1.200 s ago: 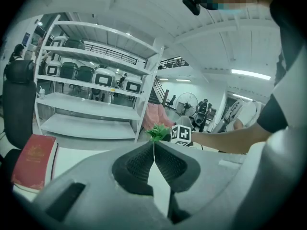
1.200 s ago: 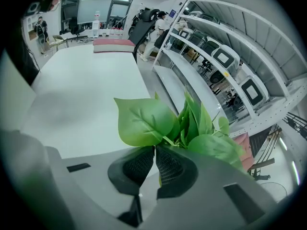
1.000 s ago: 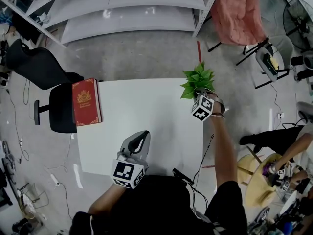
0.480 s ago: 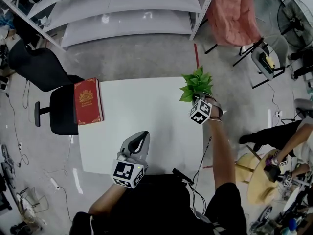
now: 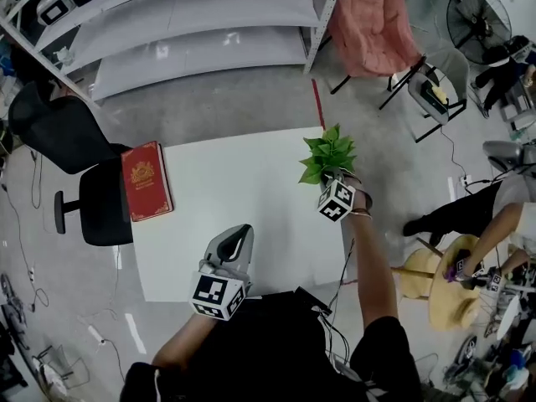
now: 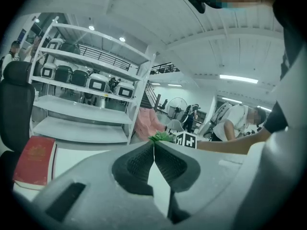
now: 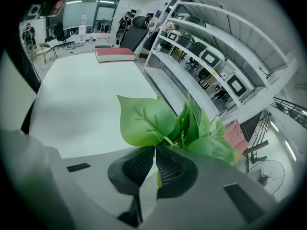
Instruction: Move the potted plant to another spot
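The potted plant shows as a bunch of green leaves at the far right corner of the white table. Its pot is hidden under the leaves and my right gripper. In the right gripper view the right gripper is shut on a thin green stem, with the plant's leaves spreading just above the jaws. My left gripper rests near the table's front edge, shut, with nothing in it. In the left gripper view the left gripper has its pads touching, and the plant peeks out beyond them.
A red book lies at the table's left edge, also seen as the book. A black office chair stands left of the table, grey shelving behind it. Another person sits on the right, beside a wooden stool.
The head view has shifted a little. My right gripper keeps hold of the plant at the far right corner and has drawn slightly nearer to me. The left gripper has stayed put.
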The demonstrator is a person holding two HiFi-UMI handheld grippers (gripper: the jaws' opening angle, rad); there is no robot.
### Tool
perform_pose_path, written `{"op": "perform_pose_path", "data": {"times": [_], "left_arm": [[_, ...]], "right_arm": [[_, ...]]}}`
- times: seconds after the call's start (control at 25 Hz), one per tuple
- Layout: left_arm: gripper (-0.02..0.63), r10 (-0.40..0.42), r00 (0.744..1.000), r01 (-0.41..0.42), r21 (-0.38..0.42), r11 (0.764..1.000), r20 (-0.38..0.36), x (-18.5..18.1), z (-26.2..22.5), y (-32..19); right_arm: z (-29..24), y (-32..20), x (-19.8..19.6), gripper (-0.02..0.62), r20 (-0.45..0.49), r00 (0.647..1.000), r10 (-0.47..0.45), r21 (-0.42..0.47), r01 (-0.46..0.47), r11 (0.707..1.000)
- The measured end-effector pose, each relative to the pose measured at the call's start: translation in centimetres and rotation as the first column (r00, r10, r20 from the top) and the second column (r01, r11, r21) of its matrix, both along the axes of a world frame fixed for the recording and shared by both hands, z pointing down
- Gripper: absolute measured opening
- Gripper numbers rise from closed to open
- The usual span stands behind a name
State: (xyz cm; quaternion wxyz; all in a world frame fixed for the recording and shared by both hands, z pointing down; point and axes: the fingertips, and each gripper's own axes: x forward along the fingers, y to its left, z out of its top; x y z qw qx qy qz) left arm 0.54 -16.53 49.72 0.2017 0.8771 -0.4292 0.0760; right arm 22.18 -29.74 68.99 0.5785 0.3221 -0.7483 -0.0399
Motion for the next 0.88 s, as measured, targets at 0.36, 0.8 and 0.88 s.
{"op": "perform_pose_path", "data": {"times": [0.36, 0.8, 0.88], "left_arm": [[0.018, 0.06, 0.998, -0.06, 0.021, 0.998, -0.02, -0.5, -0.8, 2.0], [0.018, 0.143, 0.989, -0.142, 0.03, 0.989, -0.046, 0.0, -1.5, 4.1], [0.018, 0.155, 0.987, -0.154, 0.029, 0.988, -0.048, 0.1, -1.5, 4.4]], "right_arm": [[-1.4, 6.1, 0.1, 0.015, 0.006, 0.996, 0.089, 0.022, -0.089, 0.996], [-1.3, 12.0, 0.4, 0.017, 0.009, 0.984, 0.177, 0.022, -0.178, 0.984], [-1.2, 12.8, 0.3, 0.016, 0.009, 0.982, 0.187, 0.024, -0.187, 0.982]]}}
